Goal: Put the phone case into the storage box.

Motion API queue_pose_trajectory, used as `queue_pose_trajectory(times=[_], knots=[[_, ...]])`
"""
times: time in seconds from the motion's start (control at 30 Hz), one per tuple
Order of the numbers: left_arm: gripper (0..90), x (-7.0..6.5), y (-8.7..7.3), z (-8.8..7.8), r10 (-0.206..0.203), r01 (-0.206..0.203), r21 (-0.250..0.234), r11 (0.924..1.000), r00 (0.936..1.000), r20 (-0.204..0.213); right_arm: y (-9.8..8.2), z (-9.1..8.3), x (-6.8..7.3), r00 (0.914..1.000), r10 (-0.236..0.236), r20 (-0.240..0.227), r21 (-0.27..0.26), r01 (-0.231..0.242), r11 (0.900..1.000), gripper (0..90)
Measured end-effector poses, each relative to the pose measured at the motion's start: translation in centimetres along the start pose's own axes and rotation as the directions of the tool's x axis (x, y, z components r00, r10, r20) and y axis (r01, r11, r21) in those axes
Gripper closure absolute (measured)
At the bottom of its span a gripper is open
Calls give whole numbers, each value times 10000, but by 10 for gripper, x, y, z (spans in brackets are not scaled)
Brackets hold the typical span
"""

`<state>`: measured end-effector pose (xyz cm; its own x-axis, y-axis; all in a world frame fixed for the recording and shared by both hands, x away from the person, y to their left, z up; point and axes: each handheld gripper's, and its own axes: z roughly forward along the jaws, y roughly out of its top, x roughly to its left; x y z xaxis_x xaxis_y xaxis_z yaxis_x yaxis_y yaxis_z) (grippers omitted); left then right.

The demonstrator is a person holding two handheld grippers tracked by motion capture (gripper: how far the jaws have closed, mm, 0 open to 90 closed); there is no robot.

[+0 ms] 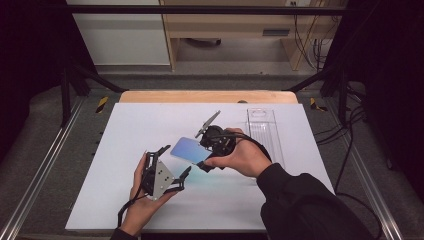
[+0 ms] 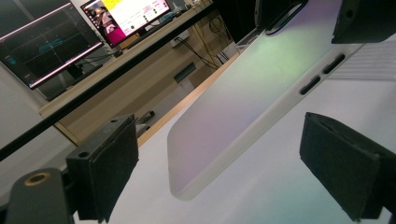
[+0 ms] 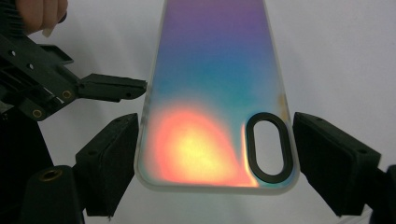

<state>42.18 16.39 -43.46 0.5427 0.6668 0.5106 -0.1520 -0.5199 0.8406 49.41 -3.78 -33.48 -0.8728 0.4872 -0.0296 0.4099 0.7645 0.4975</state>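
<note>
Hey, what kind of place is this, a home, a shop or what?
Most likely a lab or recording workstation: a white table inside a black metal frame, computer monitors on a bench behind, and loose cables along the wall.

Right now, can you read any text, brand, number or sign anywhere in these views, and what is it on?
None can be read.
Monitors behind the table, in the left gripper view: coloured windows and graph lines, text too small and blurred to read.
Iridescent phone case, held in the right hand-held gripper: no print or logo visible.
Clear tray on the table: no label visible.
</note>
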Motion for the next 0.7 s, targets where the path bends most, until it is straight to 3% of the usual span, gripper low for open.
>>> queue_pose_trajectory(times=[0.27,0.7], knots=[[183,-4,-2,1,439,-440,2,9990,9990,59,3,4,3,9998,-90,-150,14,91,10000,178],[406,-6,-4,1,1250,-1251,157,9920,9921,68,6,9,8,9986,-184,-504,-102,179,9998,177]])
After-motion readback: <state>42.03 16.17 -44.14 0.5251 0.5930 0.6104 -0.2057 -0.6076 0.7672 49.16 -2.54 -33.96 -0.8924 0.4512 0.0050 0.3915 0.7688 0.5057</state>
